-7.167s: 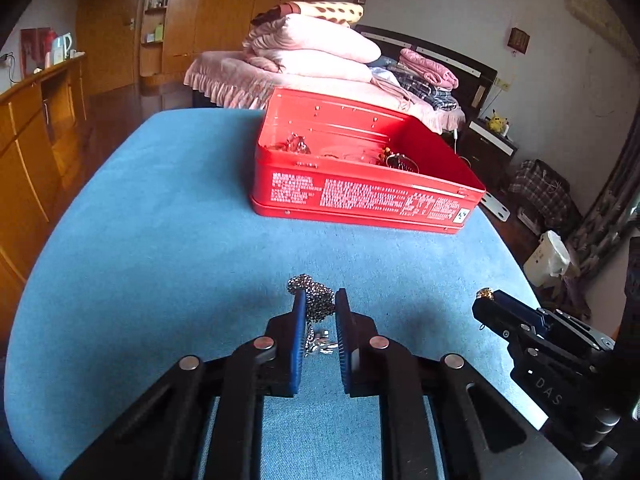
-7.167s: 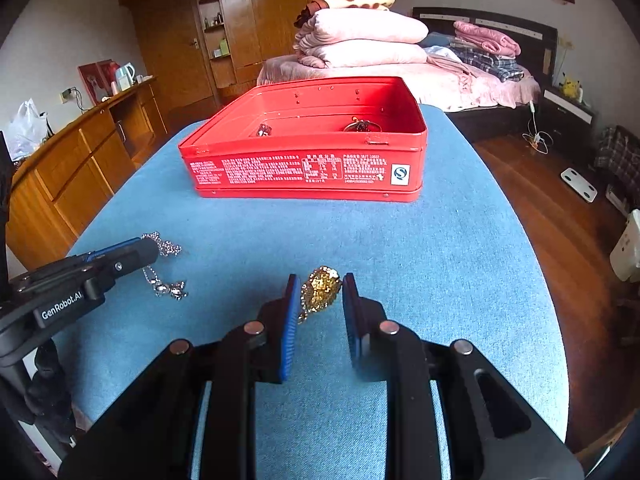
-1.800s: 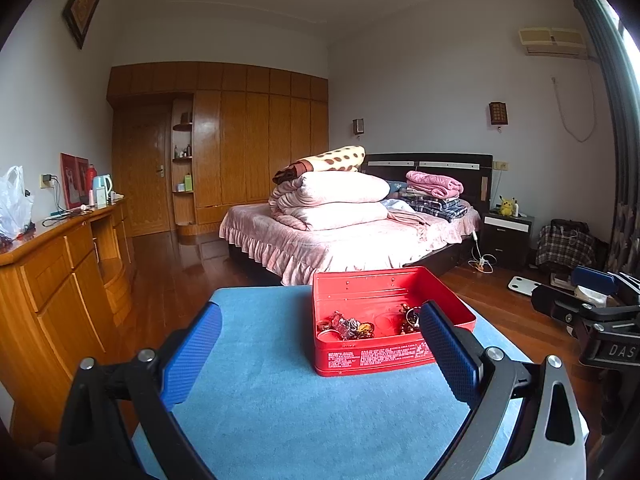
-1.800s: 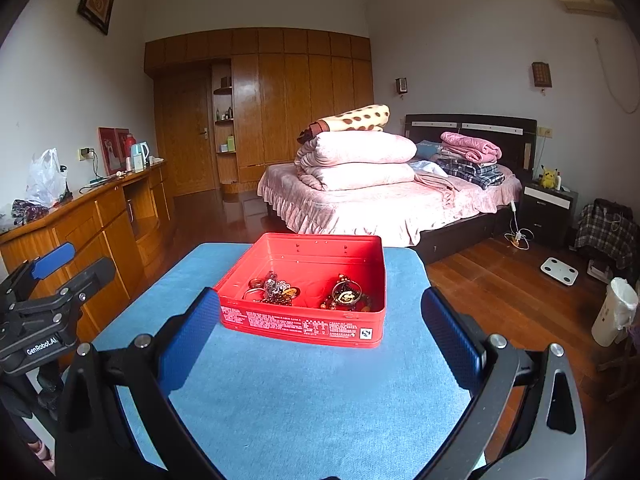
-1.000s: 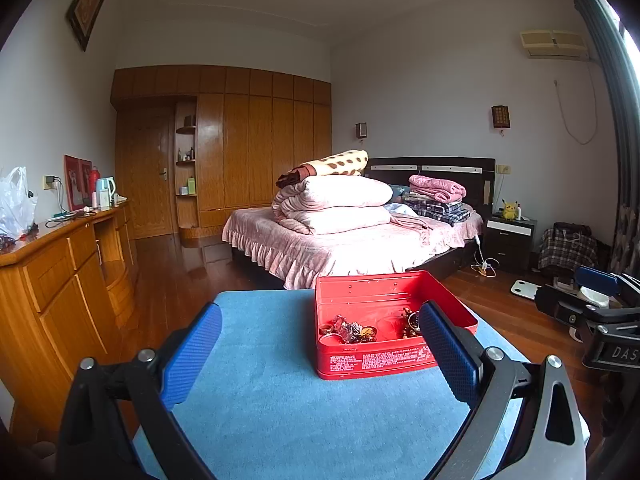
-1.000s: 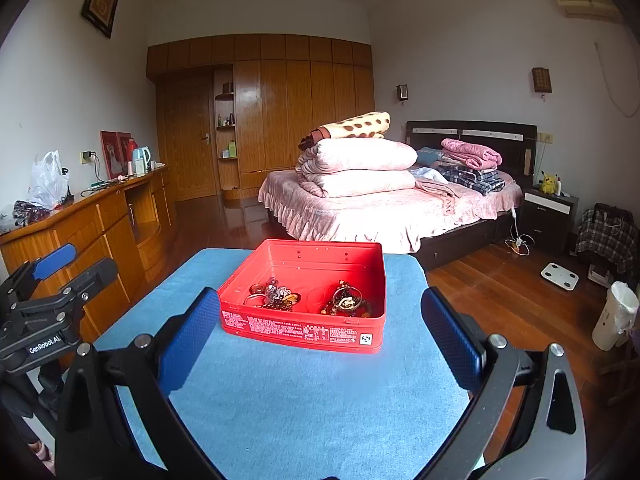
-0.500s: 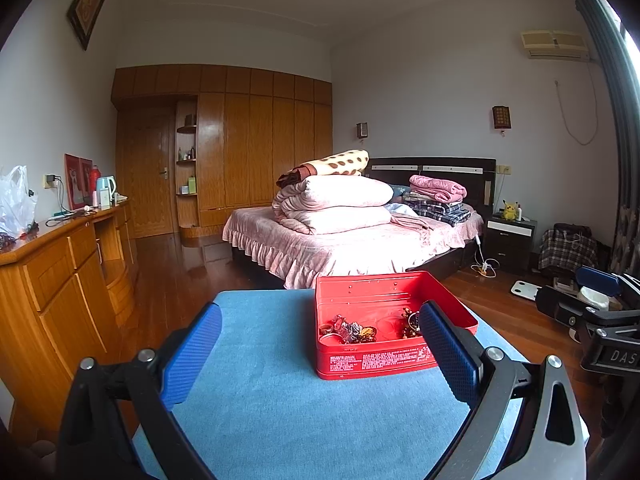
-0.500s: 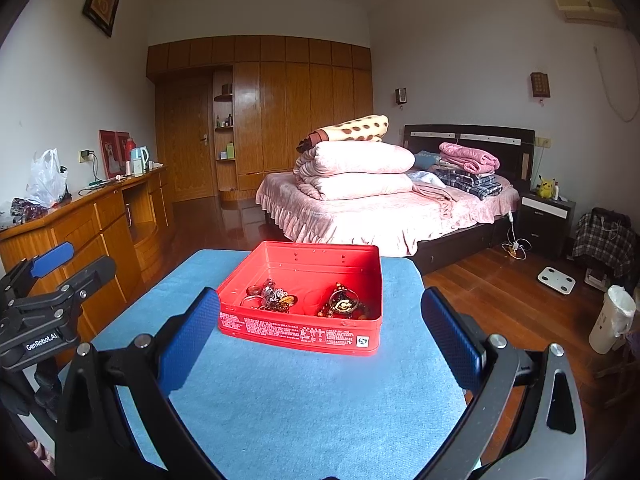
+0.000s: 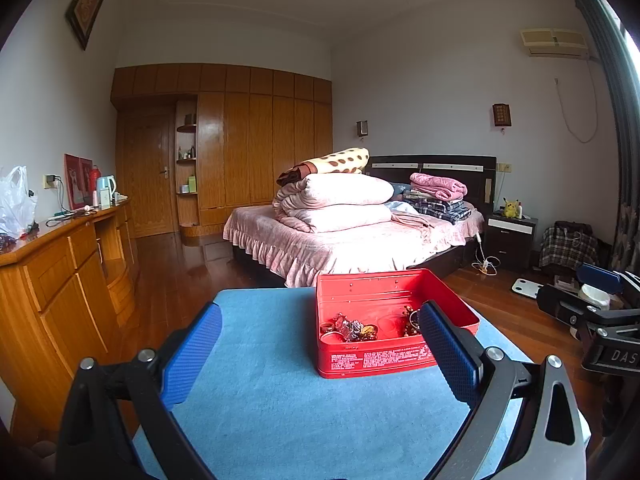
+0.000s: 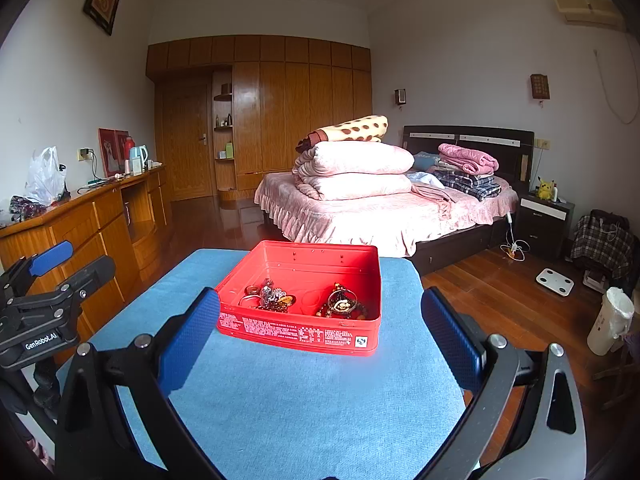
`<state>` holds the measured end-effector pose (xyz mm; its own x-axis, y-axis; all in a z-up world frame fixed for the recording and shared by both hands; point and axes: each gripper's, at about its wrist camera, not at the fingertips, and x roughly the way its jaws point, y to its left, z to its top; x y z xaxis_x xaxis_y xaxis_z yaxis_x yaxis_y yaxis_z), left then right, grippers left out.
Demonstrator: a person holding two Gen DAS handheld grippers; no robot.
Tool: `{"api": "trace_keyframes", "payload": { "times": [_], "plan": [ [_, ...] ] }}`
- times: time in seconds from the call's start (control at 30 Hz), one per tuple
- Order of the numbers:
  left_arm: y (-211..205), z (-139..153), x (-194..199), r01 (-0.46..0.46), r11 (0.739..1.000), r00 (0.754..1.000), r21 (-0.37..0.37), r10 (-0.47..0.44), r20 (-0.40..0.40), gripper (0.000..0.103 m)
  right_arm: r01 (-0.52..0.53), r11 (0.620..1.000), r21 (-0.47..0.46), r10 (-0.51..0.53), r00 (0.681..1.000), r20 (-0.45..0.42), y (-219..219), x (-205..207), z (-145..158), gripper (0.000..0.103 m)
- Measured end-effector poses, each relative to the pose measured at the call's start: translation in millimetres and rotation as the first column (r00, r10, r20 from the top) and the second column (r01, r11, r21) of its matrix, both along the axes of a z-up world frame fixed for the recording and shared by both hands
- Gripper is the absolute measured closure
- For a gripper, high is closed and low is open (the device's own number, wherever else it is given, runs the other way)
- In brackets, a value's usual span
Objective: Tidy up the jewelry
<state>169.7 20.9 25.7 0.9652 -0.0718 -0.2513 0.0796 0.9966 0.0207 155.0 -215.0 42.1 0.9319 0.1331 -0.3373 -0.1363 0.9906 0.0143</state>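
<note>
A red tin box [image 9: 376, 358] [image 10: 296, 332] stands on the blue-covered table [image 9: 280, 400] [image 10: 304, 400]. Inside it lie heaps of jewelry [image 9: 354, 329] [image 10: 272, 298], and a second pile of jewelry [image 10: 342, 304] sits toward its right side. My left gripper [image 9: 320, 356] is held wide open above the near part of the table, nothing between its blue pads. My right gripper [image 10: 320, 344] is likewise wide open and holds nothing, well back from the box. Each view catches the other gripper at its edge: the right gripper [image 9: 588, 312] and the left gripper [image 10: 48, 300].
A wooden sideboard [image 9: 60, 280] runs along the left of the table. Behind the box stands a bed [image 10: 380, 208] piled with folded quilts. Wood floor lies to the right, with a white bin [image 10: 610, 320] and a nightstand [image 10: 544, 216].
Seven seconds ago each gripper was shut on a piece of jewelry low over the table. Now both are open and raised, with the pieces in the box. The last second shows only slight drift.
</note>
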Motion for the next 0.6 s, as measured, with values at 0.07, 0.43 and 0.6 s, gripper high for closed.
{"api": "trace_keyframes", "payload": {
  "times": [0.07,0.43,0.6],
  "plan": [
    [0.4,-0.4,-0.1,-0.001,1.0,1.0,-0.001,0.001,-0.002,0.006,0.0,1.0,-0.001,0.0,1.0,0.0,-0.1,0.5,-0.2,0.005],
    [-0.5,-1.1,0.1,-0.005,1.0,1.0,0.001,0.005,-0.005,0.006,0.0,1.0,-0.001,0.0,1.0,-0.001,0.4,0.5,-0.4,0.005],
    [0.0,-1.1,0.6,-0.006,1.0,1.0,-0.001,0.006,-0.007,0.006,0.0,1.0,-0.001,0.0,1.0,-0.001,1.0,-0.2,-0.3,0.005]
  ]
}}
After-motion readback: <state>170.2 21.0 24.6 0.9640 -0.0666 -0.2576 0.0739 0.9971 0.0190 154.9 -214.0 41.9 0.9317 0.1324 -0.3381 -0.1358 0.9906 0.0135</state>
